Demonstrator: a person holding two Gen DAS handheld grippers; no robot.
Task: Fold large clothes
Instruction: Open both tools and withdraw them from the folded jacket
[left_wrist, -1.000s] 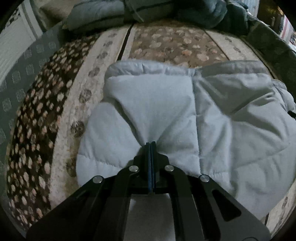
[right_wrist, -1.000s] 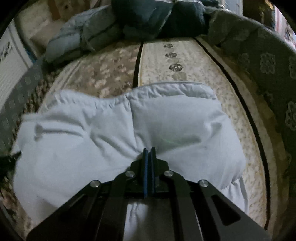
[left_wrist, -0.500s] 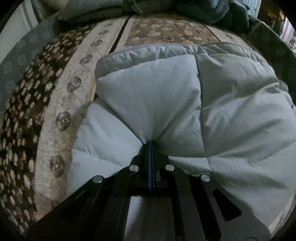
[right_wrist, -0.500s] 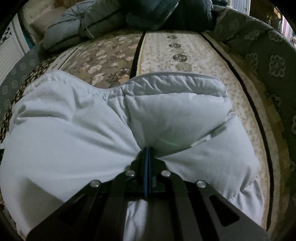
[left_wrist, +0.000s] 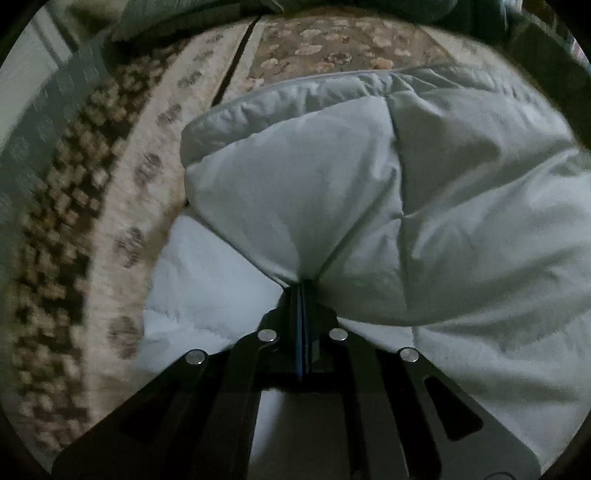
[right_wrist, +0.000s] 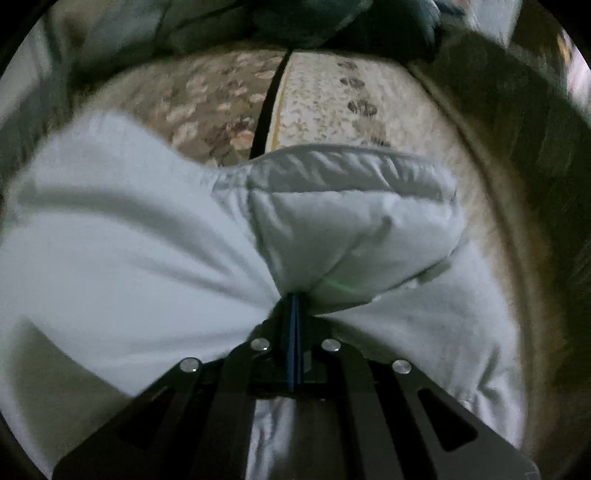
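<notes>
Quilted pale garment (left_wrist: 443, 206) fills most of our left wrist view, spread on the patterned carpet (left_wrist: 122, 206), with its long axis running left to right across the picture and off the right edge. Our left gripper (left_wrist: 302, 286) has its jaws clamped tight on a pinch of the fabric, so the padding fans out from the tips toward the piped hem at the far side. A lower layer lies flat under the lifted flap. Dark bundles of cloth (left_wrist: 424, 9) sit well beyond, at the carpet's far end, not in the way.

Over in our right wrist view, the same pale garment (right_wrist: 110, 240) stretches off to the left, blurry there. The right gripper (right_wrist: 294, 297) is pinched closed on a fold too, puffing up a padded panel with the hem ahead. Carpet (right_wrist: 332, 103) shows beyond it, and a heap of dark clothes (right_wrist: 314, 22) at the far end.
</notes>
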